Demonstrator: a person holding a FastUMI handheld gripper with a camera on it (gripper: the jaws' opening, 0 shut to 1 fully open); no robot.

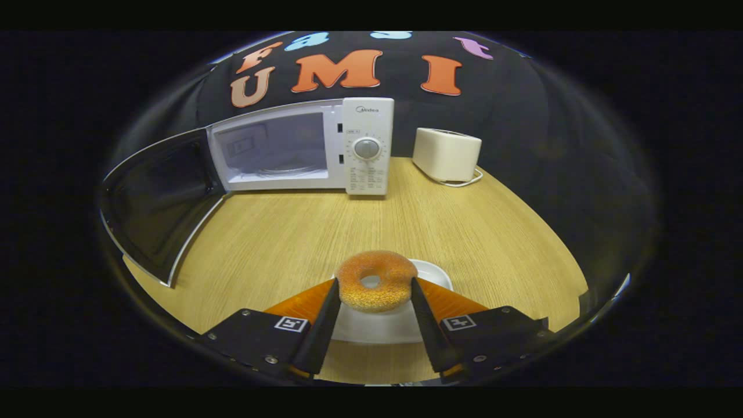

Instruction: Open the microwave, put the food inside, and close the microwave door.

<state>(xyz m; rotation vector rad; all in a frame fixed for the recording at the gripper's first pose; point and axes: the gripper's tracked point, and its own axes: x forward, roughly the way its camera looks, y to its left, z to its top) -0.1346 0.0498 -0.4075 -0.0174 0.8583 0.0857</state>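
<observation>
A sugared golden doughnut [376, 280] sits between my two fingers, and my gripper [374, 284] is shut on it, one fingertip pressing each side. Under it lies a white plate [383, 328] on the wooden table [325, 232]; whether the doughnut rests on the plate or hangs just above it I cannot tell. Beyond the fingers, at the back of the table, stands the white microwave [302, 148] with its door [159, 200] swung wide open to the left. Its cavity [273, 148] shows a glass turntable and nothing on it.
A cream toaster [446, 154] with a white cord stands to the right of the microwave. The open door juts out over the table's left side. Bare wood stretches between the plate and the microwave.
</observation>
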